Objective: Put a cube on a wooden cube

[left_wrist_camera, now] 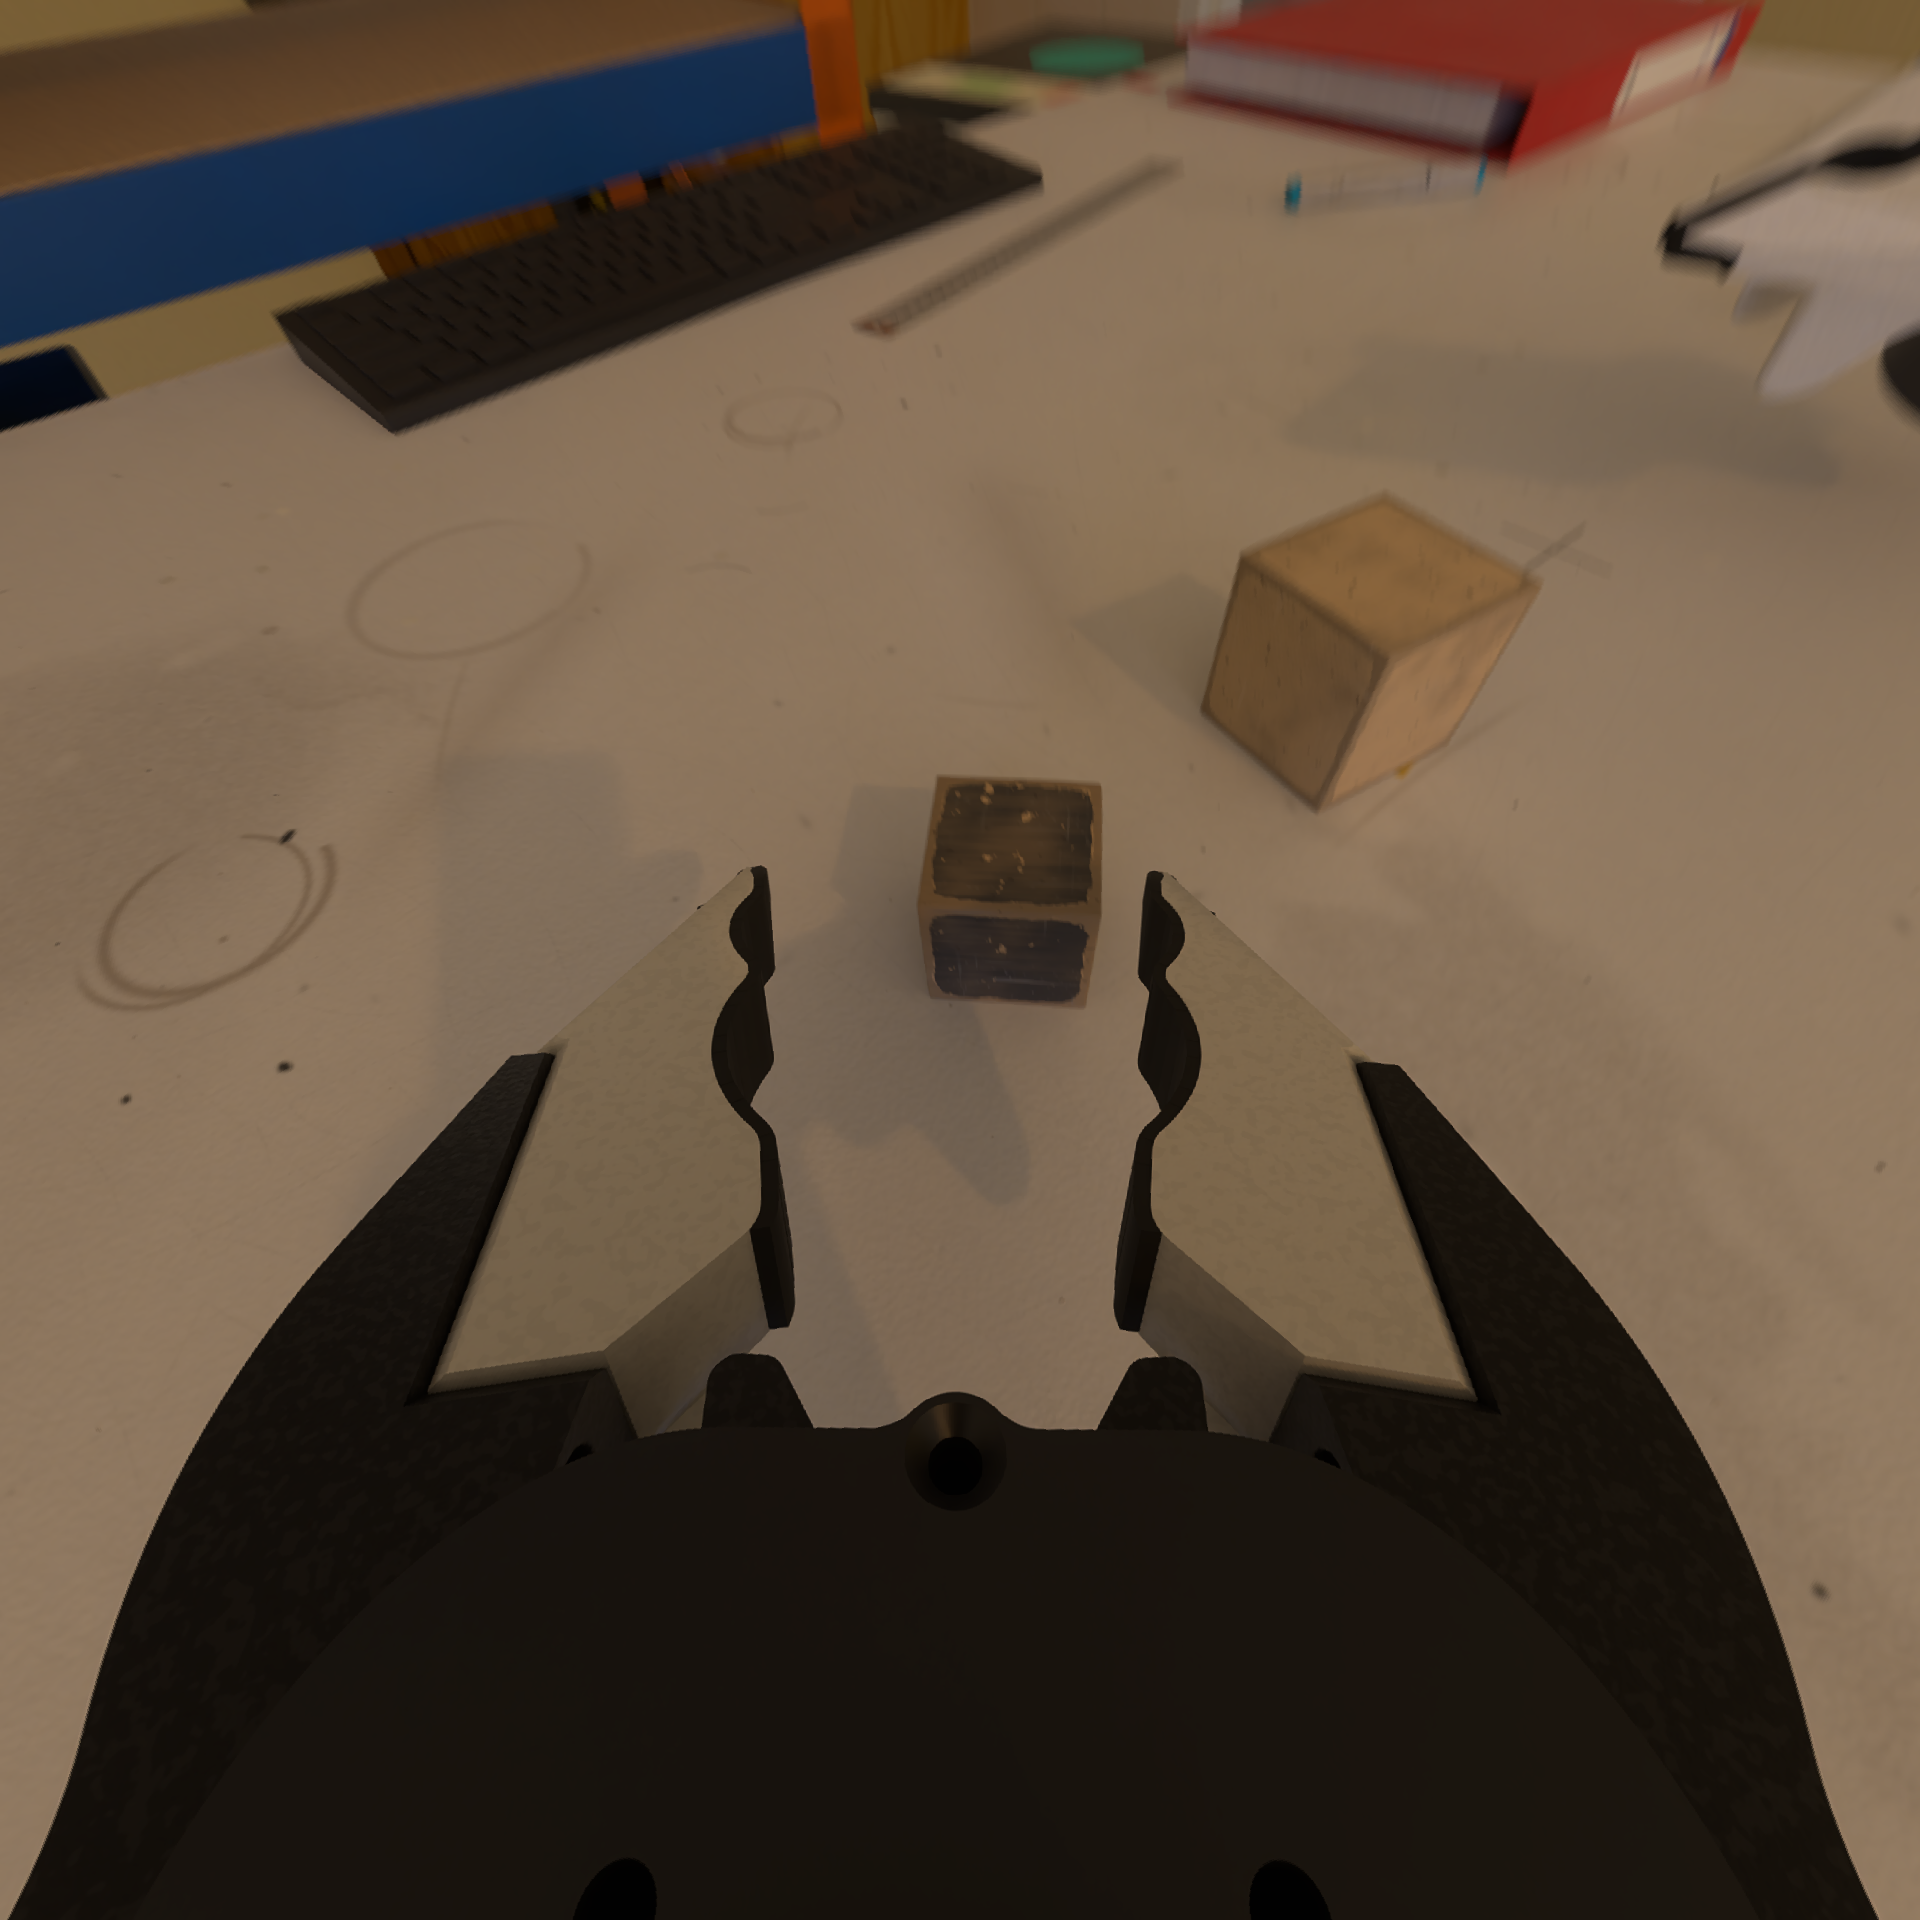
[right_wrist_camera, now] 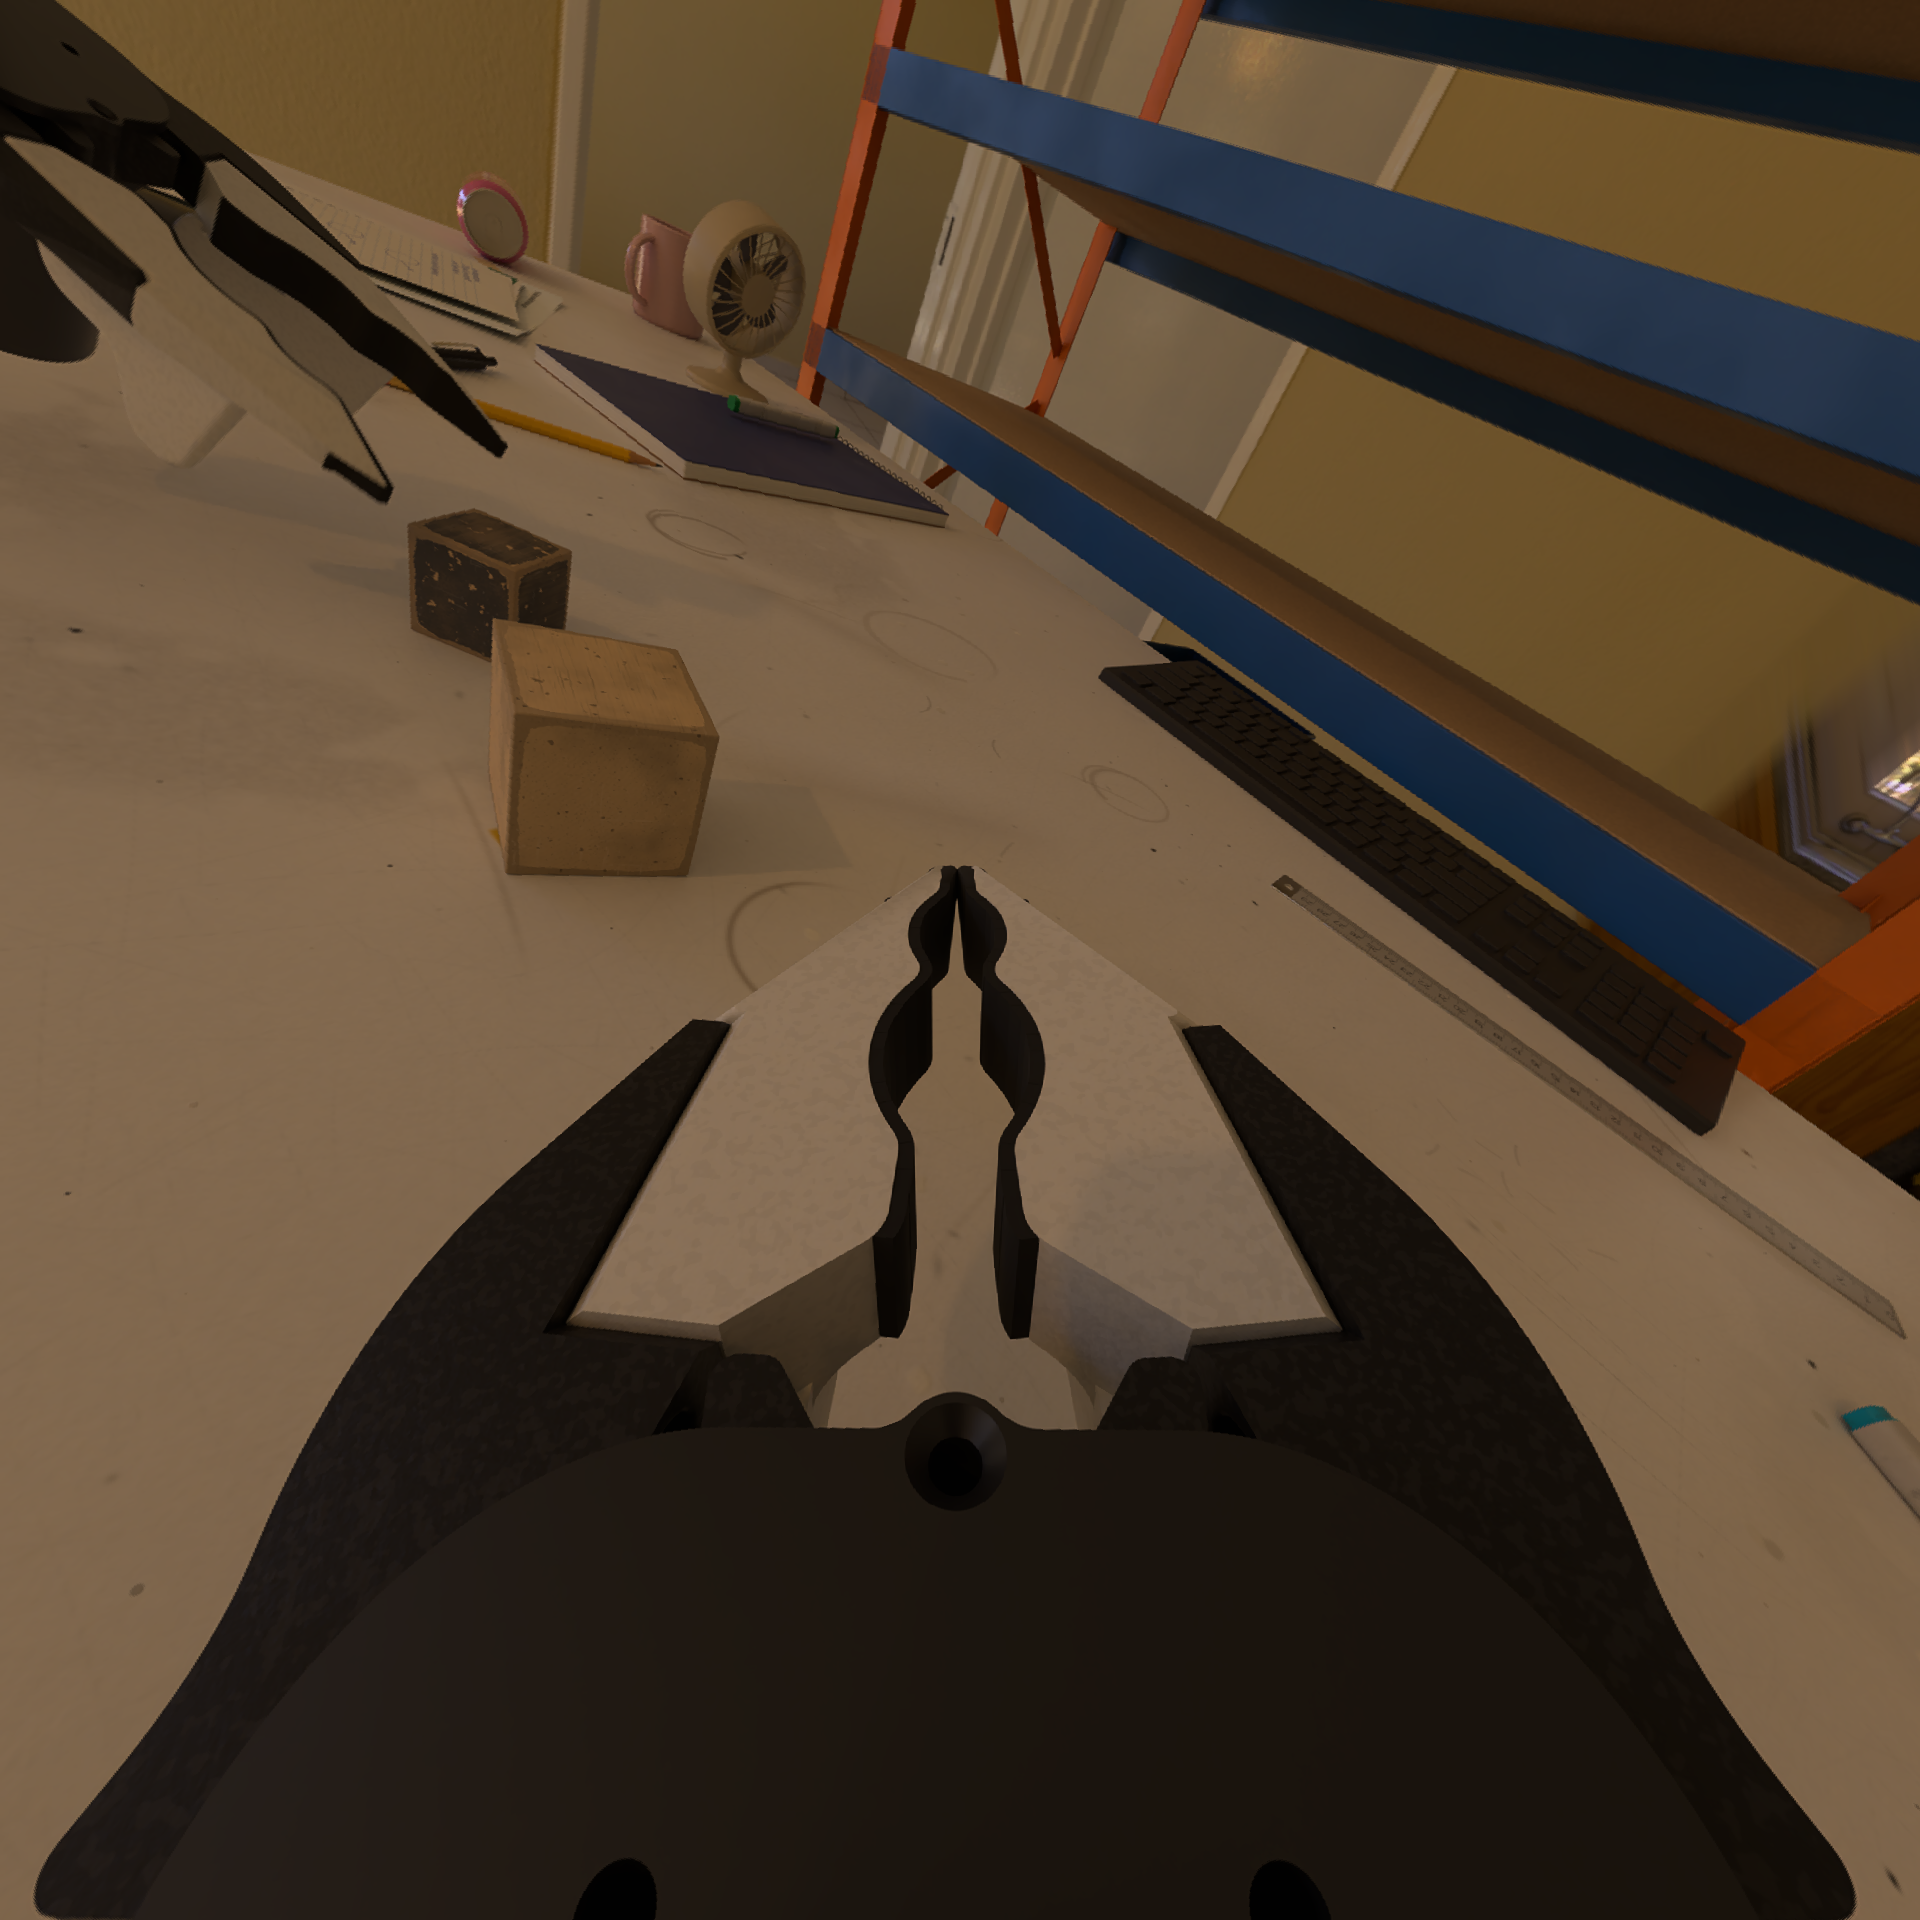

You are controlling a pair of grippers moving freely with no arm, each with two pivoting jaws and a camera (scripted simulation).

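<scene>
A small dark-faced cube (left_wrist_camera: 1010,889) with tan edges sits on the white table, just beyond my left gripper's fingertips. My left gripper (left_wrist_camera: 956,883) is open and empty, its jaws spread wider than the cube. A larger plain wooden cube (left_wrist_camera: 1363,646) stands farther off to the right. In the right wrist view the dark cube (right_wrist_camera: 486,582) sits just behind the wooden cube (right_wrist_camera: 601,750), with the left gripper (right_wrist_camera: 421,452) hovering above and left of them. My right gripper (right_wrist_camera: 956,871) is shut and empty, low over the table to the right of the wooden cube.
A black keyboard (left_wrist_camera: 644,270) and a steel ruler (left_wrist_camera: 1013,249) lie at the back, under a blue and orange shelf (right_wrist_camera: 1351,436). A red binder (left_wrist_camera: 1455,83), a notebook (right_wrist_camera: 748,442), a pencil (right_wrist_camera: 566,431), a fan (right_wrist_camera: 750,281) and a pink mug (right_wrist_camera: 657,272) stand around.
</scene>
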